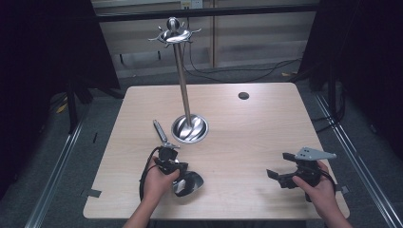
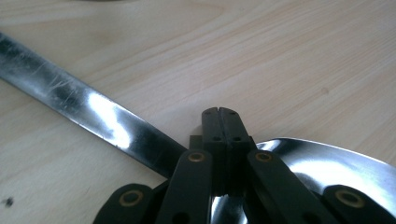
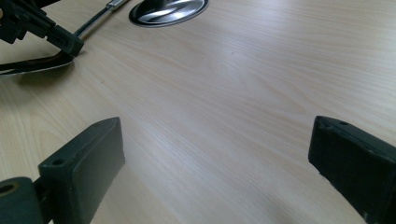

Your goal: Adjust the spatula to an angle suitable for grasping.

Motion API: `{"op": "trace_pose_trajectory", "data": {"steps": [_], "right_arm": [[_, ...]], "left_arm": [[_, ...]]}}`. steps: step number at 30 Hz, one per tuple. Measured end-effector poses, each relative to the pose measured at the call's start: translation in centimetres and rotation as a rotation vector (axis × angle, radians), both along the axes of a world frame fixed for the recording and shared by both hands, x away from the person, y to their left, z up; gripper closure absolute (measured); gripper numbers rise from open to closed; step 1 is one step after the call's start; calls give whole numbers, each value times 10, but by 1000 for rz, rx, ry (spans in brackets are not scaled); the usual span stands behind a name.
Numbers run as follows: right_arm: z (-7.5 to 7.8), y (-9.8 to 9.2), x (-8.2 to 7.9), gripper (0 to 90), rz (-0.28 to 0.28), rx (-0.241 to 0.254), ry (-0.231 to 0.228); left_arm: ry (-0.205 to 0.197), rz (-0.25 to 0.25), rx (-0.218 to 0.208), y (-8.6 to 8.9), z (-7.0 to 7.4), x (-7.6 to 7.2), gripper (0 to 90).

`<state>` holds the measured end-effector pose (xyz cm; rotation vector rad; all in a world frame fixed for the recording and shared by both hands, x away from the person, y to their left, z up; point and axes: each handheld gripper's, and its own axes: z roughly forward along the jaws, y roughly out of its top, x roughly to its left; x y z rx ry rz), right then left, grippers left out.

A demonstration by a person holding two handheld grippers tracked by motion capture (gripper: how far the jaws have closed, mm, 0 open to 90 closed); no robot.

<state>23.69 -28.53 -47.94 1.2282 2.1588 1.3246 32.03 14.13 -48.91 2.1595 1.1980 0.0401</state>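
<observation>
A pale wooden table [image 1: 247, 142] stands on grey carpet in a dim room, cables trailing along the back wall. Near the middle of the tabletop rises a steel utensil stand [image 1: 182, 85], its round base [image 1: 189, 128] on the wood and a ring of hooks at the top, all of them bare.

At the near left edge, the person's left hand [image 1: 159, 183] steers the left gripper [image 1: 167, 154] low over a steel ladle [image 1: 164, 135] lying flat on the table. The ladle's handle points away toward the stand's base, and its bowl [image 1: 189, 184] sits just beside the hand. In the left gripper view the two black jaws are pressed together with no gap between them, right where the handle [image 2: 93, 109] meets the bowl [image 2: 322, 163]; the neck of the ladle is hidden behind the jaws, so whether the metal is pinched there cannot be told. The low, level approach suits a pickup near the bowl, likely so that the far end of the handle stays free to go on a hook.

Well apart at the near right, the right hand [image 1: 318, 187] holds the right gripper [image 1: 280, 166] just above the bare wood, jaws spread wide with nothing between them, apparently waiting its turn.
</observation>
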Motion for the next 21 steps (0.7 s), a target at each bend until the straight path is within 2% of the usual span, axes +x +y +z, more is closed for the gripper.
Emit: {"op": "trace_pose_trajectory", "data": {"steps": [7, 9, 11, 14, 16, 18, 21], "right_arm": [[-1, 20, 16, 34, 65, -3, 2], [-1, 25, 19, 33, 79, -4, 1], [-1, 29, 22, 34, 90, -5, 2], [-1, 33, 25, 33, 102, -3, 1], [0, 34, 26, 34, 105, -2, 0], [0, 34, 27, 33, 105, 0, -3], [0, 33, 27, 34, 103, -1, -2]], "left_arm": [[-3, 42, 16, 20, 0, -7, 900], [4, 61, 0, 25, 0, -8, 900], [20, 68, -18, 27, 1, -9, 849], [6, 64, -14, 28, 6, -9, 799], [10, 81, -40, 30, 12, -7, 745], [-11, 99, -8, 31, 19, -5, 721], [-9, 149, 21, 31, 24, -2, 657]]}}
